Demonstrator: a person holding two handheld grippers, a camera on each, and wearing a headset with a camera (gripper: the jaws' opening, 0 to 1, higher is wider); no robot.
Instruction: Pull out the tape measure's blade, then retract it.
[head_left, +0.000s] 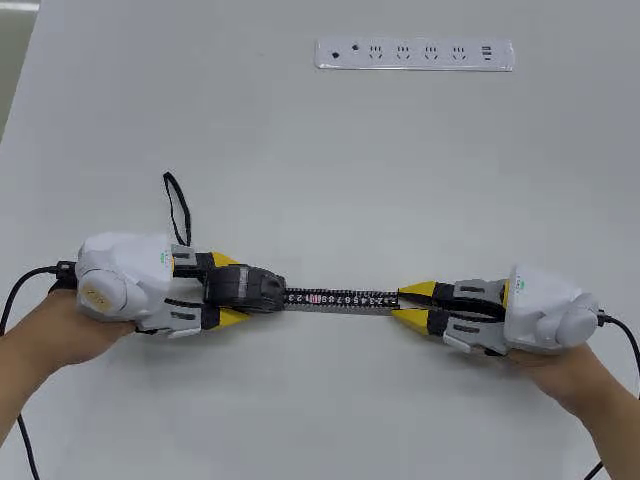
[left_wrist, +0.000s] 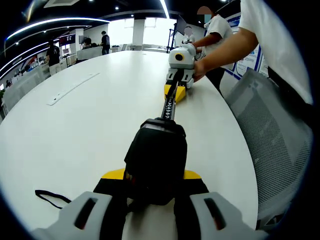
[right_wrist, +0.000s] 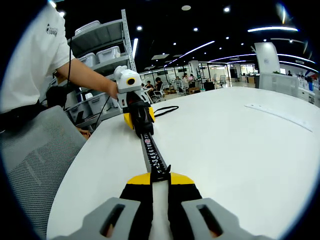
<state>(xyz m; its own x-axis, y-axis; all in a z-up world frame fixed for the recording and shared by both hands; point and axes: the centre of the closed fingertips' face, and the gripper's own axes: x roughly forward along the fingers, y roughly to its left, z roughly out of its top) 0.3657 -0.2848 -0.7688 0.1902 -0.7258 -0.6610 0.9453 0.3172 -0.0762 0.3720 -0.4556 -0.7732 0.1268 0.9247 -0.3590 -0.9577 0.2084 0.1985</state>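
Head view is showing the left tongs (head_left: 230, 289) clenching the tape case (head_left: 255, 288) over the table (head_left: 300, 150). The right tongs (head_left: 408, 302), nearly closed, are pinching the tip of the blade (head_left: 340, 299), which is stretching straight between them.

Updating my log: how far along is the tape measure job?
Done: the blade is partly out of the tape measure, which the left gripper clamps. In hand: the right gripper pinches the blade's tip. Left: any further pull, then retracting it.

Scale numerals on the blade (right_wrist: 152, 155)
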